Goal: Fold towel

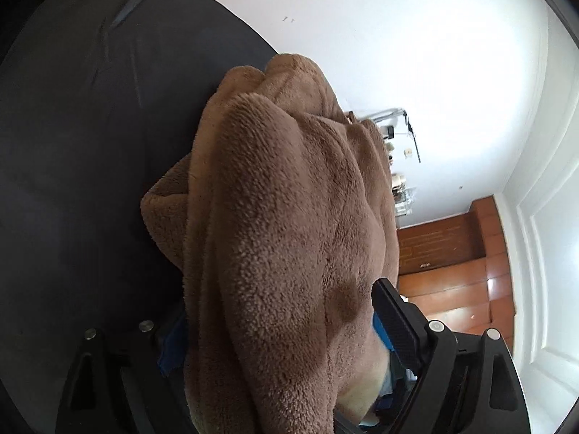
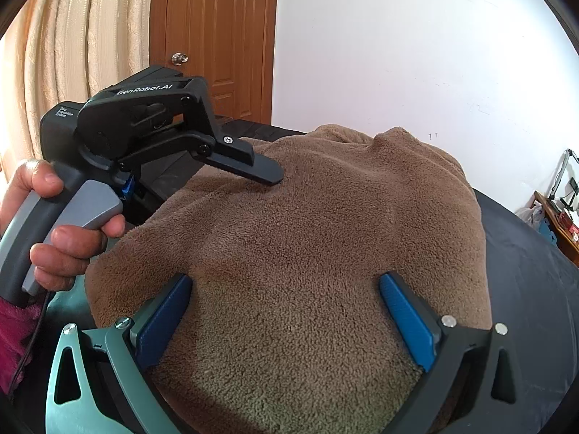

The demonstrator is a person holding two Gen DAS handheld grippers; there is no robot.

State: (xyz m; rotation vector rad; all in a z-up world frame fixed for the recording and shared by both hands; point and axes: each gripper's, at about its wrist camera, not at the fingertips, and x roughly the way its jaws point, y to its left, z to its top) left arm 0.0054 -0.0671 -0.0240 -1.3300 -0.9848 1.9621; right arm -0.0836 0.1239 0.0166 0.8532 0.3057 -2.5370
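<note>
The brown fleece towel point(image 2: 307, 238) lies bunched in a thick, rumpled mound on a dark sheet-covered surface point(image 2: 535, 271); whether that surface is a bed or a counter cannot be told. The towel's far edge rises in soft folds against a white wall point(image 2: 416, 43).

Right claw point(image 2: 286, 303): the two blue-padded fingers point(image 2: 405, 314) stand wide apart. The towel fills the whole gap between them, and its near part lies over the base of the claw. Both pads sit at the towel's surface, one at each side of the mound. No closing on the fabric is visible.

Left claw point(image 2: 266, 173): in the right wrist view it enters from the left, held by a hand point(image 2: 61, 231) wrapped round a grey grip and trigger. One black finger reaches over the towel's upper left part, with its tip at or in the pile. The second finger is not visible in that view.

In the left wrist view the towel point(image 1: 289, 235) drapes over the left claw point(image 1: 286, 329) and covers most of the space between its fingers. One black finger with its textured pad point(image 1: 394, 325) shows at the right of the fabric. The other finger is largely hidden under the fold at the left, where only a strip of blue padding shows. The fingers stand well apart with a thick bundle of towel between them. Whether they press on it cannot be told.

Beyond the towel: a brown wooden door point(image 2: 217, 36) and cream curtains point(image 2: 72, 54).
</note>
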